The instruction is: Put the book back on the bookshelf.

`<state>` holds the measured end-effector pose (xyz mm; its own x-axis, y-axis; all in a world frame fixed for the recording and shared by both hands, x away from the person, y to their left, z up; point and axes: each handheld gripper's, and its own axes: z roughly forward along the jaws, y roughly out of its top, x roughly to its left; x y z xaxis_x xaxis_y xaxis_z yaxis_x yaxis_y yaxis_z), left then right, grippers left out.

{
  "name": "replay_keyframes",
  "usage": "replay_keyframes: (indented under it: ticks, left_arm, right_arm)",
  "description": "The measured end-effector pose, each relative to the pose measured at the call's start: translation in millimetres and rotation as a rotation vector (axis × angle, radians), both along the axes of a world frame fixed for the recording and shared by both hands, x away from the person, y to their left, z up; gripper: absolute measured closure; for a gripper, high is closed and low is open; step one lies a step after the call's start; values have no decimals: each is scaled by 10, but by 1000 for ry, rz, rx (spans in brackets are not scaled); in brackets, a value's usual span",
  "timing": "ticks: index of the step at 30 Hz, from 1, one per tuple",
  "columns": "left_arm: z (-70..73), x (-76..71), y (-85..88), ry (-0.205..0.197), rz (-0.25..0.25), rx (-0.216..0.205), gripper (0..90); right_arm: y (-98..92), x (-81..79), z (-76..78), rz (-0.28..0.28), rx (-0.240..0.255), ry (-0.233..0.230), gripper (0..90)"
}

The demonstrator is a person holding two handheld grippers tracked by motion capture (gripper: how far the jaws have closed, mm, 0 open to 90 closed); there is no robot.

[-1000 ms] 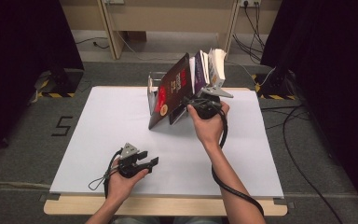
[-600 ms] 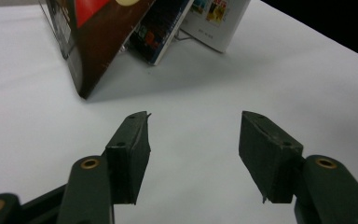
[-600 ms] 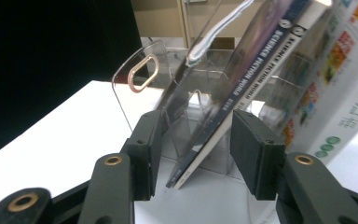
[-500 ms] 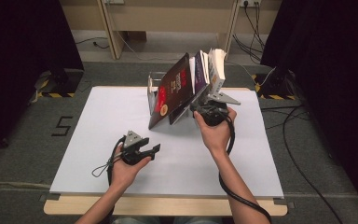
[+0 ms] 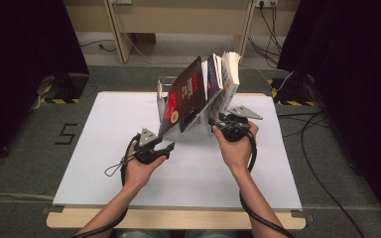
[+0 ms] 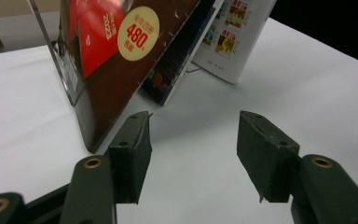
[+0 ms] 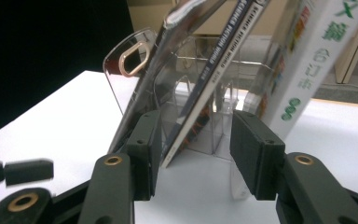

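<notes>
We see a clear rack [image 5: 162, 94] holding leaning books [image 5: 198, 91] on the counter [image 5: 104, 124]; left gripper [image 6: 193, 135] jaws gape empty, right gripper [image 7: 196, 140] jaws straddle a dark book [image 7: 200, 88], unclamped; the left gripper view reveals a price sticker [image 6: 137, 30].

Table [image 5: 104, 148]: white top, pale wood edge. Front book [image 5: 186, 96]: dark brown cover with red panel and cream round sticker bearing red numerals. Rear book [image 5: 228, 74]: white cover, green characters. Book stand [image 7: 135, 60]: clear. Grippers [image 5: 166, 148] [image 5: 217, 123]: black, grey plates.
</notes>
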<state>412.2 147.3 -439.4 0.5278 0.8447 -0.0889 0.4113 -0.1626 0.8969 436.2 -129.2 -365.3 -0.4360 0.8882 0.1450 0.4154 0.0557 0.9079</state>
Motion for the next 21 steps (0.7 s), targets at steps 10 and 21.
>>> replay_keyframes:
  ticks: [10, 21]
  left_arm:
    - [88, 150, -90, -29, 10, 24, 450]
    - [201, 287, -230, -78, 8, 61, 449]
  right_arm:
    - [-141, -100, -76, -17, -1, 5, 541]
    - [-335, -192, -180, -50, -2, 15, 541]
